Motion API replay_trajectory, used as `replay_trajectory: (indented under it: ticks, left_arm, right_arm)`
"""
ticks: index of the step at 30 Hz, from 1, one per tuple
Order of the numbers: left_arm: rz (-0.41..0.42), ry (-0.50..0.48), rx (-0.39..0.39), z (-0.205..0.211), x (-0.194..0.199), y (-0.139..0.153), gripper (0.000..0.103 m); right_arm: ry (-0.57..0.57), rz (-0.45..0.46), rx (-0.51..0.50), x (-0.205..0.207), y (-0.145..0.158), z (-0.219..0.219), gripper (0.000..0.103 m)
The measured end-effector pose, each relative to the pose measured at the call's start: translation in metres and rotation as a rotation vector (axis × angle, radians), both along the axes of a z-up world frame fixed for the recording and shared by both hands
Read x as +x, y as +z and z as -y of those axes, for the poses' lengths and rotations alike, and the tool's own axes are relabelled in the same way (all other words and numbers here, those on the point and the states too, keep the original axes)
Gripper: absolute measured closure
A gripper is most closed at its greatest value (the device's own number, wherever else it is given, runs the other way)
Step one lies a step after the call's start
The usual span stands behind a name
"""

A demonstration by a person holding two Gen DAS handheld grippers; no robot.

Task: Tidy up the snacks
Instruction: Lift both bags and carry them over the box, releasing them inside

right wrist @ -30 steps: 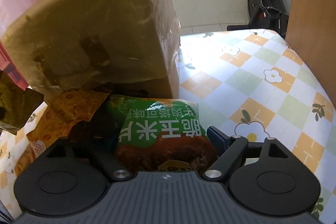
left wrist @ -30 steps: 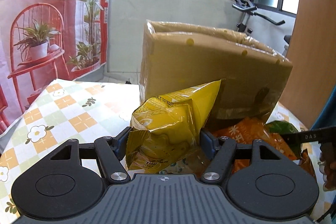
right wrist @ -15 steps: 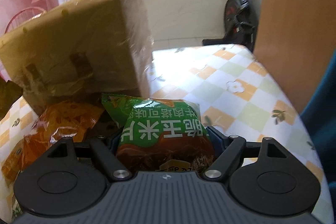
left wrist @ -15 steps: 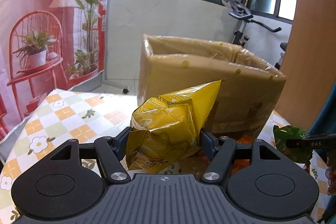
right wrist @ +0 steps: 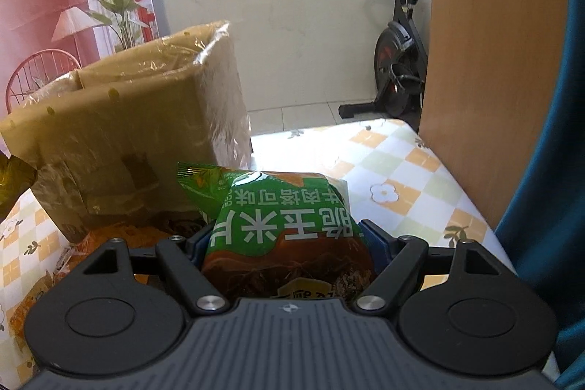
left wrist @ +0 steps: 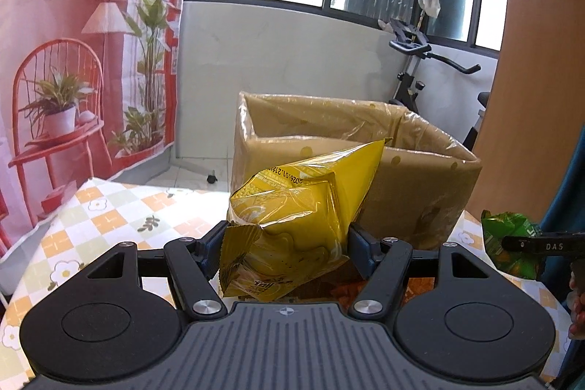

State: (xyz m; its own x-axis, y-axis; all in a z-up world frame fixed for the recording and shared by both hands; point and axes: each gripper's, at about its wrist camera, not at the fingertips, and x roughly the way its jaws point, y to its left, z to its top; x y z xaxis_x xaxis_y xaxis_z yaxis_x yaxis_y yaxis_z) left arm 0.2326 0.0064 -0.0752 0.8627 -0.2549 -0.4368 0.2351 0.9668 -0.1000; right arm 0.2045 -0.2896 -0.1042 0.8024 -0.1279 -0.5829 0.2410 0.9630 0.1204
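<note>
Left tool (left wrist: 285, 243) grips yellow snack bag (left wrist: 292, 222); right tool (right wrist: 289, 243) grips green snack bag (right wrist: 285, 229), both before the cardboard box (left wrist: 365, 148). Risk: bags catching its plastic-lined rim.

Right gripper (right wrist: 289, 245) clamps green snack bag (right wrist: 283, 225) (print upside down); plastic-lined cardboard box (right wrist: 128, 134) behind-left on checkered tablecloth (right wrist: 402, 178).

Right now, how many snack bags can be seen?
3. A yellow bag sits in the left gripper, a green bag in the right gripper, and an orange bag lies on the table by the box. The box may hide more.
</note>
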Motion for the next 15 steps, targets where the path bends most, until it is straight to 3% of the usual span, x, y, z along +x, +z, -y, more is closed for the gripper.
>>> replay_trajectory:
  ticks: [15]
  left_arm:
    - [0.088,0.000,0.003,0.004,-0.002,0.027,0.032]
  right_arm:
    - [0.040,0.162,0.012,-0.004,0.048,-0.002,0.023]
